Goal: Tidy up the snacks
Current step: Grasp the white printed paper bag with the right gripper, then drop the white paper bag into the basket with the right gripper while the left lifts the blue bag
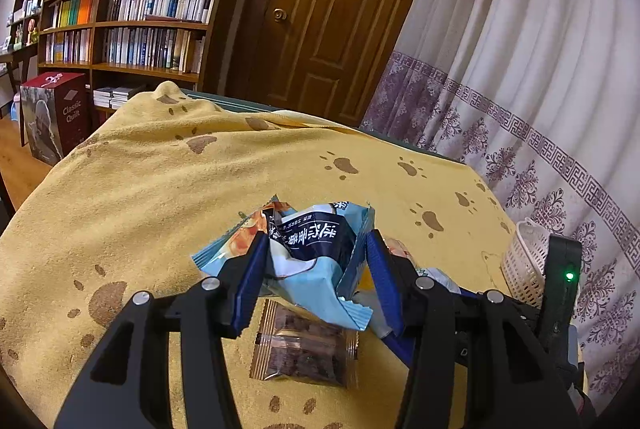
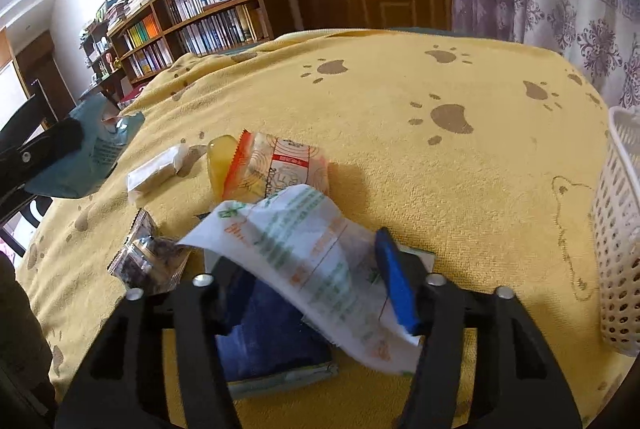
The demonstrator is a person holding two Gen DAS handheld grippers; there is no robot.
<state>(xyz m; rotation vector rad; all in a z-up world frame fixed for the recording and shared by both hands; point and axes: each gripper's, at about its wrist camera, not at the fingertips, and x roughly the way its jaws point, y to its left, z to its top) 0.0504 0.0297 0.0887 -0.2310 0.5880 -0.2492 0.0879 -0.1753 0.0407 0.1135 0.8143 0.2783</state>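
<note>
Room: bookshelf [image 1: 132, 25], brown door [image 1: 340, 9] and patterned curtain [image 1: 520, 69] stand behind a table under a yellow paw-print cloth [image 1: 160, 189].
Snacks: several small packets lie near together on the cloth; a white mesh basket [image 2: 620, 229] stands at the right edge, and it is probably where they belong.
Blue packet: blue and white packet [image 1: 308, 261] is raised off the cloth, crumpled between the fingers of the left claw [image 1: 316, 257].
Left claw: clamped on the blue packet, jaws partly apart with the bag filling the gap.
White packet: white wrapper with green and orange print [image 2: 312, 261] slants across the right claw [image 2: 304, 269], over a dark blue packet [image 2: 272, 333] that lies flat below.
Right claw: the blue right pad touches the white wrapper; the left pad is hidden under it, so a true grip cannot be told.
Other packets: clear packet of dark pieces [image 1: 306, 345], orange-edged packet [image 2: 280, 169] and small pale packet [image 2: 154, 173] rest on the cloth.
Handling: packets look light, thin and slippery, and crush easily; the sealed end or the middle seems the safest hold, with a gentle squeeze.
</note>
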